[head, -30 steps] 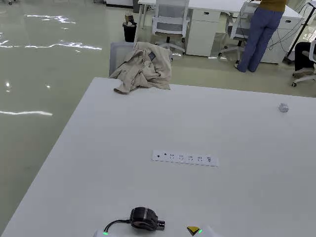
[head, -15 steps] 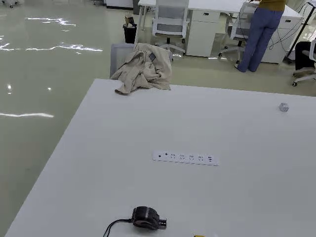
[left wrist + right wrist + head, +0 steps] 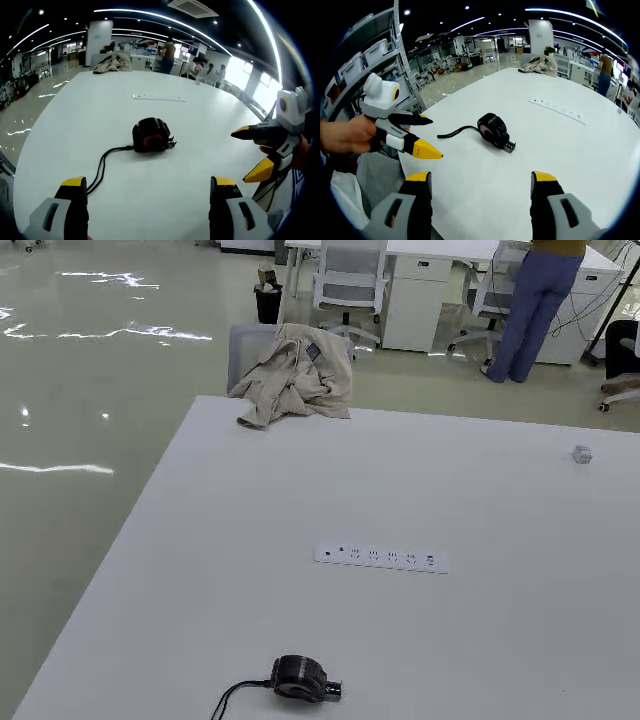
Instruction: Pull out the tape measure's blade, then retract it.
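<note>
Found the tape measure (image 3: 300,678) lying flat on the white table (image 3: 480,490), close to the near edge and a little left of the middle. Saw a black case with the blade wound fully in, just the end hook sitting at the mouth on the case's right side. Noted a black wrist strap (image 3: 235,695) trailing from the case's left side and curling toward the near edge.

In the left gripper view, caught the left gripper (image 3: 149,183) with its yellow-tipped jaws spread wide, holding nothing, the tape measure (image 3: 151,135) beyond and between them and well apart from both tips. Saw the right gripper (image 3: 245,155) at the right of that view, gripped by a hand (image 3: 300,152), jaws likewise parted.

In the right gripper view, saw the right gripper (image 3: 481,176) with jaws wide apart and empty, short of the tape measure (image 3: 493,129) and clear of it. Spotted the left gripper (image 3: 432,138) at the left, held in a hand (image 3: 345,134), jaws separated, near the strap (image 3: 455,132) without touching it.

Farther up the table, noted a white power strip (image 3: 380,559) set flat in the top. Saw a beige jacket (image 3: 295,380) draped over a grey chair (image 3: 245,345) at the far left corner, and a small crumpled scrap (image 3: 582,454) far right. Beyond the table, made out a person (image 3: 535,300) standing at a desk.
</note>
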{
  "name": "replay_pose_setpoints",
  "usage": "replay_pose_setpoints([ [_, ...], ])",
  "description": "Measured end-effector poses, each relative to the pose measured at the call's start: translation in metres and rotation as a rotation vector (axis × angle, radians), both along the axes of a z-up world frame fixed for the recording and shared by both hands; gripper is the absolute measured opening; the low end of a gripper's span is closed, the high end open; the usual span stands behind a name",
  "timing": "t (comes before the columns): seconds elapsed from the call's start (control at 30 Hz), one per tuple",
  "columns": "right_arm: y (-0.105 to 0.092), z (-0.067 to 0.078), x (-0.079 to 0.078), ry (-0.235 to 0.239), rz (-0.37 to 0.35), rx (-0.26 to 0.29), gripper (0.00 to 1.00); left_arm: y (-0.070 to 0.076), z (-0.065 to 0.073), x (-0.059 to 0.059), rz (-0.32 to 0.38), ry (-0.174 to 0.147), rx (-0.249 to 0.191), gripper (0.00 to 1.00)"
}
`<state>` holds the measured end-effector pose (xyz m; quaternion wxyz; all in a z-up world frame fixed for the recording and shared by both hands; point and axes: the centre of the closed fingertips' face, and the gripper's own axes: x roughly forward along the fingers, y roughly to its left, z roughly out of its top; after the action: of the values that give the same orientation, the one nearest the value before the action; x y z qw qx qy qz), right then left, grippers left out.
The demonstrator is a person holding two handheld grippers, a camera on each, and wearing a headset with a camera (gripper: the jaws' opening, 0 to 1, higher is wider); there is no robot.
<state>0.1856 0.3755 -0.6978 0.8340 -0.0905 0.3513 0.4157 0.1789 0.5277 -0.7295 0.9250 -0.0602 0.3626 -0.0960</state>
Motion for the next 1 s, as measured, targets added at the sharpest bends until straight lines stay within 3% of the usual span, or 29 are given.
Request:
replay_pose_setpoints([
  [0.5,-0.009,0.008,-0.019,0.02,0.002,-0.009,0.87,0.016,0.012,-0.023,0.013,0.001,0.005,1.0],
  [1.0,-0.023,0.02,-0.034,0.029,-0.026,-0.015,0.91,0.015,0.02,-0.045,-0.023,0.012,-0.016,1.0],
])
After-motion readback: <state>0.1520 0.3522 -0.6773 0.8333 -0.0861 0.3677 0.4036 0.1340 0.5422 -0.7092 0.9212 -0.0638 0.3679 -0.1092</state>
